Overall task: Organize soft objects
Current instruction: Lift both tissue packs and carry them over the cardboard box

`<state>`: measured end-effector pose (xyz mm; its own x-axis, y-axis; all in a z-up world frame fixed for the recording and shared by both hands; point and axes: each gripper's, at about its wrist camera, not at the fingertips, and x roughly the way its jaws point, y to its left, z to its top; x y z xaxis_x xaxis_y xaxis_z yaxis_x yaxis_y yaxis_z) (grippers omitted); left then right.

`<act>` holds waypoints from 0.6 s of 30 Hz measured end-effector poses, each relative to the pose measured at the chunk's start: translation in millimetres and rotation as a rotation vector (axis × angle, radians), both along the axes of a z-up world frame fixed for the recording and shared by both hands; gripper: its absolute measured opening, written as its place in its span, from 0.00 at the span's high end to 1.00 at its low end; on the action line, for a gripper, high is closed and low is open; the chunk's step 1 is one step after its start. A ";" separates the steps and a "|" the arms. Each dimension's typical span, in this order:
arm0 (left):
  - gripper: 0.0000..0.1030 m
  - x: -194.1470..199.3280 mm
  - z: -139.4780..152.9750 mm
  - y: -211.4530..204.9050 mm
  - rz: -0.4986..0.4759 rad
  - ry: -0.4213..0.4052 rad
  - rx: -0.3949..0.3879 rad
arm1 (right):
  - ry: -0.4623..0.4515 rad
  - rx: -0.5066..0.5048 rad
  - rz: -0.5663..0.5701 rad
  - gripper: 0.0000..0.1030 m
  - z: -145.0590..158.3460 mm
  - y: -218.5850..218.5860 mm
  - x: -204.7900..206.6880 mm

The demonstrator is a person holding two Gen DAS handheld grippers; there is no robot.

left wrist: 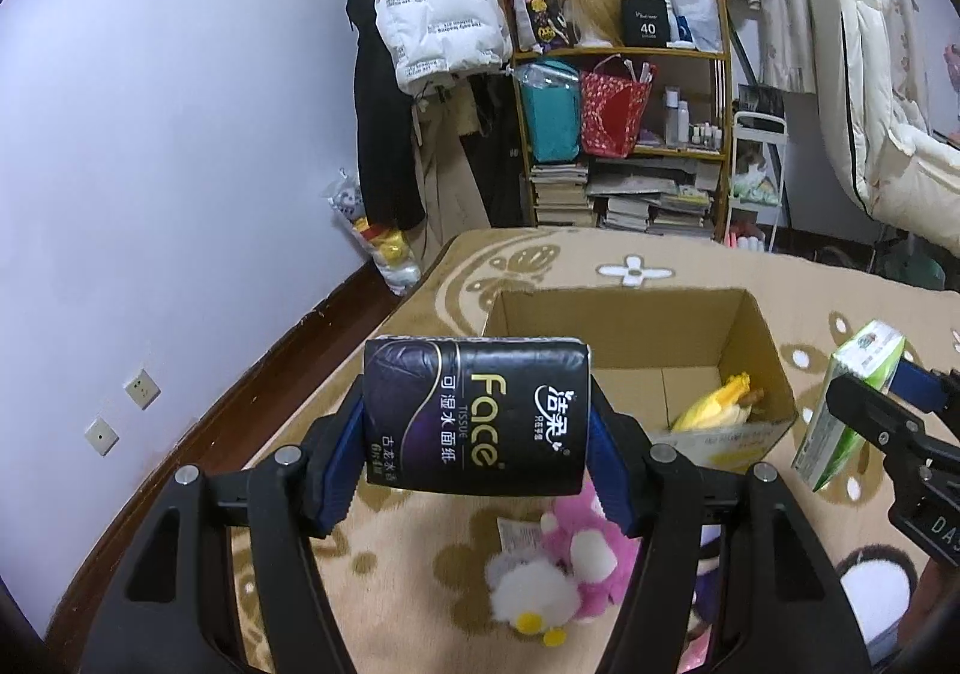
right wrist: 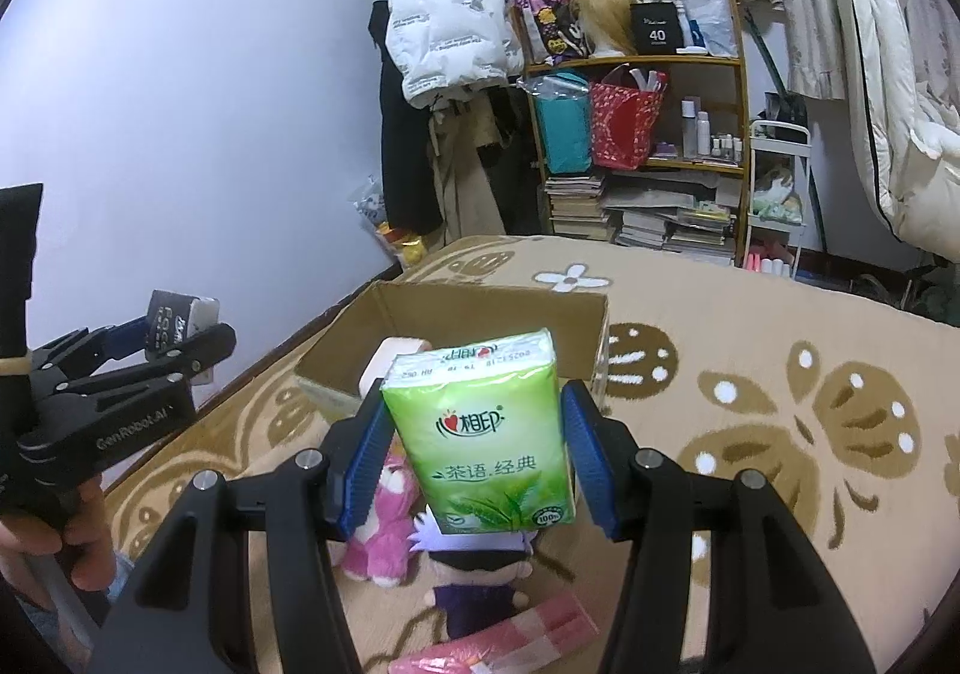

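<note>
My left gripper (left wrist: 477, 425) is shut on a black "Face" tissue pack (left wrist: 477, 413) and holds it in the air before an open cardboard box (left wrist: 624, 308). A yellow soft toy (left wrist: 720, 404) lies in the box. My right gripper (right wrist: 474, 446) is shut on a green tissue pack (right wrist: 486, 434), held above the carpet in front of the same box (right wrist: 480, 308). The green pack also shows in the left wrist view (left wrist: 852, 404), and the black pack shows in the right wrist view (right wrist: 174, 323). A pink plush (left wrist: 591, 554) and a white plush (left wrist: 528, 593) lie below.
A purple-clothed doll (right wrist: 480, 584) and a pink checked packet (right wrist: 516, 632) lie on the patterned beige carpet (right wrist: 750, 374). A wooden shelf (left wrist: 624, 104) with bags and books stands behind, coats hang left of it, and a white wall (left wrist: 150, 164) runs along the left.
</note>
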<state>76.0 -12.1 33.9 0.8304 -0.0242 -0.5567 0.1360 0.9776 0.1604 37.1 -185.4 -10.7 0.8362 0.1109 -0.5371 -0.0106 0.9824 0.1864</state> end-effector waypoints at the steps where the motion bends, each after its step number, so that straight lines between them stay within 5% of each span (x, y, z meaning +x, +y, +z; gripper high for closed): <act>1: 0.38 2.7 1.7 -0.6 0.001 -0.005 -0.002 | -0.002 0.003 -0.004 0.43 -0.4 -0.6 1.3; 18: 0.38 40.1 10.5 -13.2 0.001 -0.062 0.006 | -0.064 0.013 0.003 0.43 10.4 2.8 27.4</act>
